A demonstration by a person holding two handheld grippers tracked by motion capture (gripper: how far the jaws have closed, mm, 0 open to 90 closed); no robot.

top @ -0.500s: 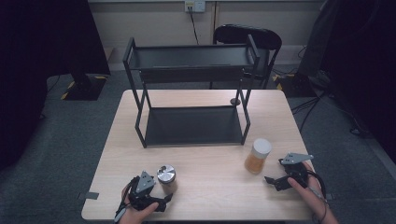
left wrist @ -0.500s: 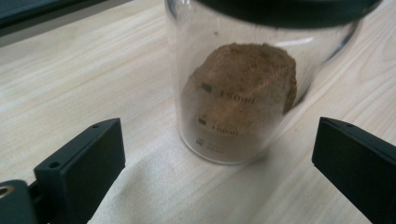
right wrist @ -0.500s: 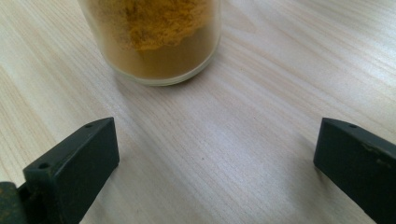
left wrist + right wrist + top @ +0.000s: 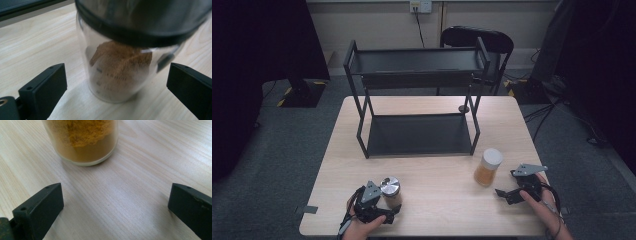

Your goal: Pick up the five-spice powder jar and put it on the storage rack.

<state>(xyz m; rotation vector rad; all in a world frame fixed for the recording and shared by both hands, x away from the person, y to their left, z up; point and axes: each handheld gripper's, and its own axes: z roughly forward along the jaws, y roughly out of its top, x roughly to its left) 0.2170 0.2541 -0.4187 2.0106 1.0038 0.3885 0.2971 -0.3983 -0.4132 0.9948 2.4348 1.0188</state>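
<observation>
Left hand-held gripper [image 4: 116, 85] around unlabelled jar [image 4: 120, 72]

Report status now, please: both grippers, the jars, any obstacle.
Left gripper open, jaws either side of silver-lidded jar, not pressing. Right gripper open, short of white-lidded jar. Black rack stands beyond; nothing between.

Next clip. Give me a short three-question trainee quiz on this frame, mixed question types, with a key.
1. True or false: the left tongs are clamped on the silver-lidded jar.
2. Which jar stands nearer the right tongs? A) white-lidded jar B) silver-lidded jar
3. Fill in: the black shelf rack stands on the ____.

Key: 1. False; the jaws stand open on either side of it. 2. A. 3. Table.
</observation>
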